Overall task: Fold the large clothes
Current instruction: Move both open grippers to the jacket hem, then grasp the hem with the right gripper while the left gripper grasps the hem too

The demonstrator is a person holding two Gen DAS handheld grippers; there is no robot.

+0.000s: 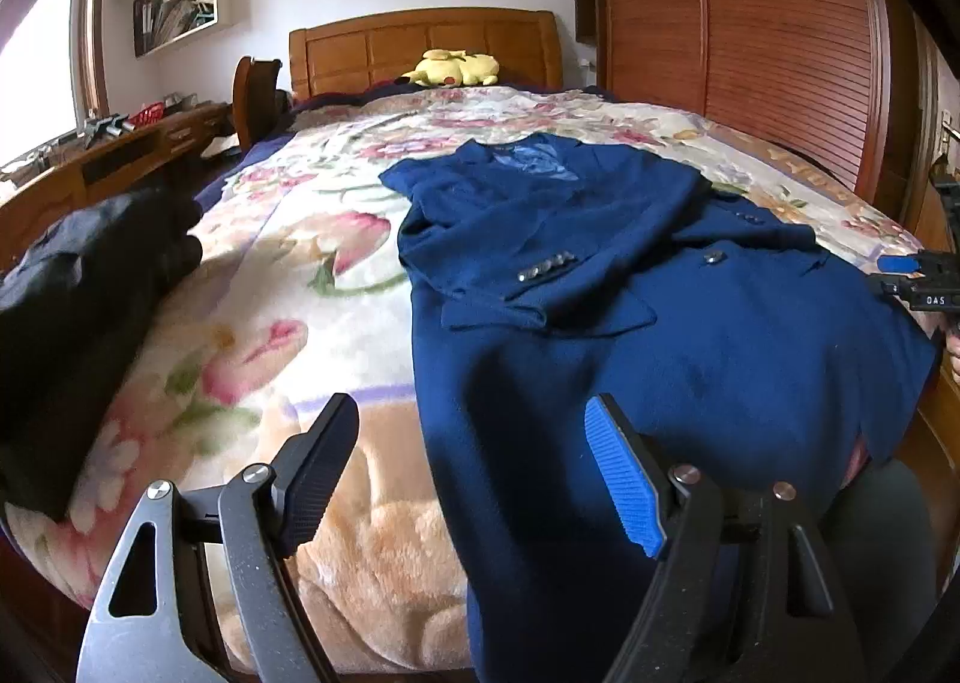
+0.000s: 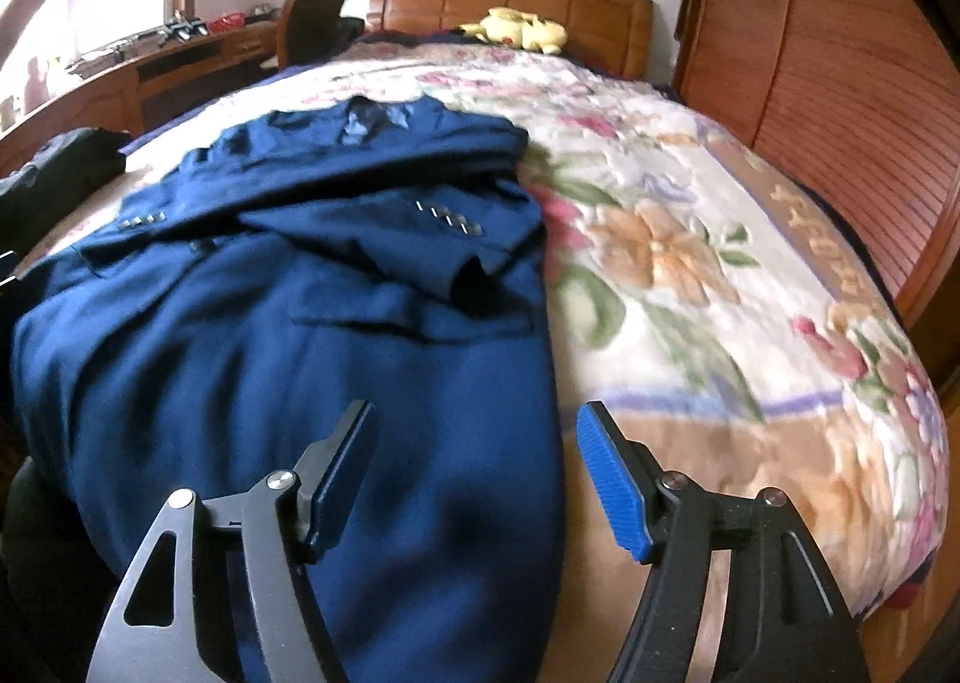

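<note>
A long navy blue coat (image 1: 630, 287) lies flat on the floral blanket (image 1: 288, 287), collar toward the headboard, both sleeves folded across its chest with button cuffs showing. My left gripper (image 1: 474, 431) hovers open above the coat's lower left edge, nothing between its fingers. In the right wrist view the same coat (image 2: 300, 335) fills the left half of the bed, and my right gripper (image 2: 477, 431) stands open over its lower right edge, holding nothing. The right gripper (image 1: 912, 275) also shows at the right border of the left wrist view.
A dark folded garment (image 1: 78, 311) sits at the bed's left edge. A yellow plush toy (image 1: 453, 68) rests by the wooden headboard (image 1: 420, 44). A wooden desk (image 1: 108, 155) stands left of the bed, a slatted wardrobe (image 1: 750, 35) to the right. The floral blanket (image 2: 720, 275) stretches right of the coat.
</note>
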